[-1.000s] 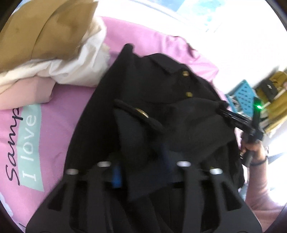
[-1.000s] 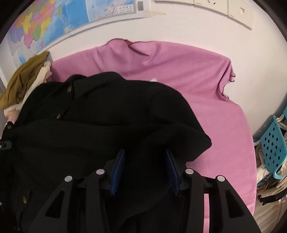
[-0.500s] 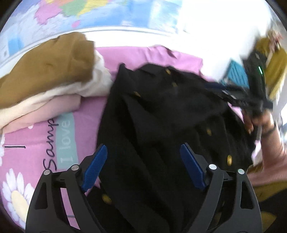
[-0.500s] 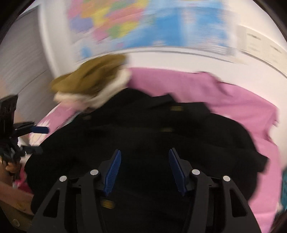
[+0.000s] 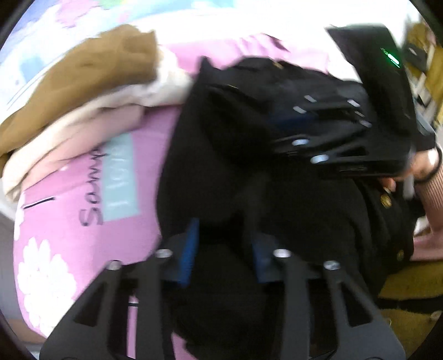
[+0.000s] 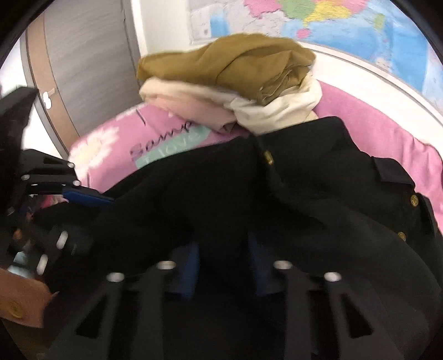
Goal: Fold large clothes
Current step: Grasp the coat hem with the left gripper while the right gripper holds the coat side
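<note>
Mid-fold: my left gripper (image 5: 221,249) and right gripper (image 6: 223,265) are both closing on the black coat (image 6: 304,199), still bunched, several folds remaining, finished stack (image 6: 229,83) behind.

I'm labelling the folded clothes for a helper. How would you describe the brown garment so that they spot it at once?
Find the pink sheet below the wall map. Beside the black coat sits a small stack of folded clothes. The brown garment tops it, the only mustard-brown piece, above cream and pale pink ones.

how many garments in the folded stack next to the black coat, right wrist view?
3 visible: brown one on top, cream one in the middle, pale pink one at the bottom. More may be hidden beneath.
</note>
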`<state>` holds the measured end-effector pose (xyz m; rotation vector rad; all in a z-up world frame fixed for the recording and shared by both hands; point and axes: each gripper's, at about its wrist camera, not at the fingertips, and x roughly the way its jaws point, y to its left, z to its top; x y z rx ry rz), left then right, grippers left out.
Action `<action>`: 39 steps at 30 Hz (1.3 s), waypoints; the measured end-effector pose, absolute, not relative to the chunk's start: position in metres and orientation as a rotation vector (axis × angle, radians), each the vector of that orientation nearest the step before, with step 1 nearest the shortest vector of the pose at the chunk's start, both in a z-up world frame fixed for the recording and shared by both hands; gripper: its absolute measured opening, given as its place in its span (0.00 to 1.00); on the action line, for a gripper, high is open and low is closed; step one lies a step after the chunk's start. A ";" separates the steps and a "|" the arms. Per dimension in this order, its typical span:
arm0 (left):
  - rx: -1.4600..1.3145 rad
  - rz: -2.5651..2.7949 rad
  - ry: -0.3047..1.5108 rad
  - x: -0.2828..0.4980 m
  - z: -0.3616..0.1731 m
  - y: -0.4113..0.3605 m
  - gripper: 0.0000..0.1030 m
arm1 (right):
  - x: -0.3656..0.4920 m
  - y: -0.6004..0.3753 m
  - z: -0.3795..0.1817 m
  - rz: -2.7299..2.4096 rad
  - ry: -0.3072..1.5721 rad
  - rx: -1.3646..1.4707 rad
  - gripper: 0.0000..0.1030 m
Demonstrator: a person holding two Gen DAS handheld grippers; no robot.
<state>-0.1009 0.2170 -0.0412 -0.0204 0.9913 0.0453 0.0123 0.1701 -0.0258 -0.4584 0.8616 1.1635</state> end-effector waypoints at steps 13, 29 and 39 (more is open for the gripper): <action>-0.283 0.334 0.836 -0.112 0.011 0.350 0.13 | 0.025 0.168 -0.033 1.167 0.937 -0.429 0.36; -0.258 0.150 0.832 -0.143 0.001 0.314 0.78 | 0.034 0.175 -0.020 1.174 0.949 -0.326 0.52; -0.302 0.125 0.854 -0.138 -0.011 0.316 0.77 | 0.010 0.174 0.008 1.333 0.928 -0.221 0.60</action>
